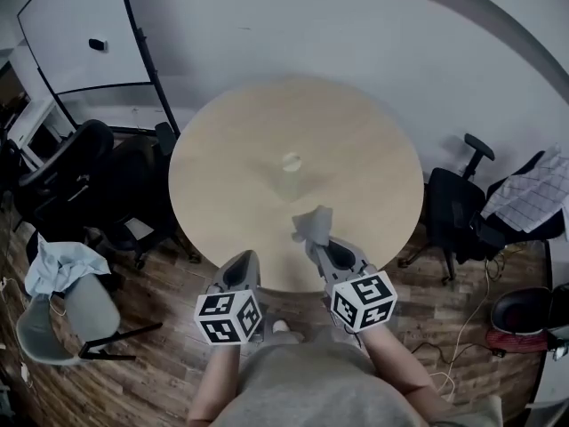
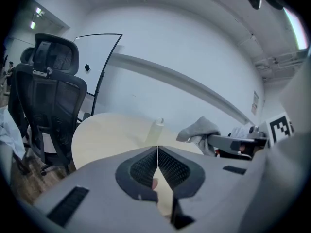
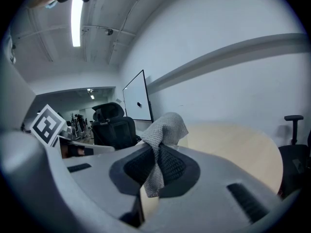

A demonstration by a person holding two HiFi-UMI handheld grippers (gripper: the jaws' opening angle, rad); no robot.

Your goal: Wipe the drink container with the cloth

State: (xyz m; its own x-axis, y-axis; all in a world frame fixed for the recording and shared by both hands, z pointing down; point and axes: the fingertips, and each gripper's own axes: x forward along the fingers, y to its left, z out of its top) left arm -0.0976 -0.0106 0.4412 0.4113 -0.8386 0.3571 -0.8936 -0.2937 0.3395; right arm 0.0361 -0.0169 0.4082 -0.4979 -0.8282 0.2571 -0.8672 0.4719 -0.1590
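So, counted up: one round table (image 1: 222,176) with a pale, smooth wood-look top, one bottle (image 1: 290,174), one cloth (image 1: 313,225), and two grippers, each with a cube of black-and-white square markers. The bottle is stood upright near the middle of the table, well apart from both grippers; it's slim and pale with a round cap, and whether it's clear plastic can't be told. The cloth is grey with a coarse woven, waffle-like texture. It's pinched between the jaws of the right gripper (image 1: 322,245), bunched in a lump above the pads with a short tail hung below them, and held over the near edge of the table. The left gripper (image 1: 242,258) is held just beside it at the same edge, and its jaws are pressed together with nothing caught between them. The pads on both are black and cross-hatched, set in smooth grey shells. Around the table, dark office chairs are parked on both sides, one grey chair (image 1: 62,314) is draped with a light blue rag, one checked fabric (image 1: 533,189) is thrown over a chair at the right, and one whiteboard (image 1: 84,34) is stood by the wall. The floor is laid in wood planks.
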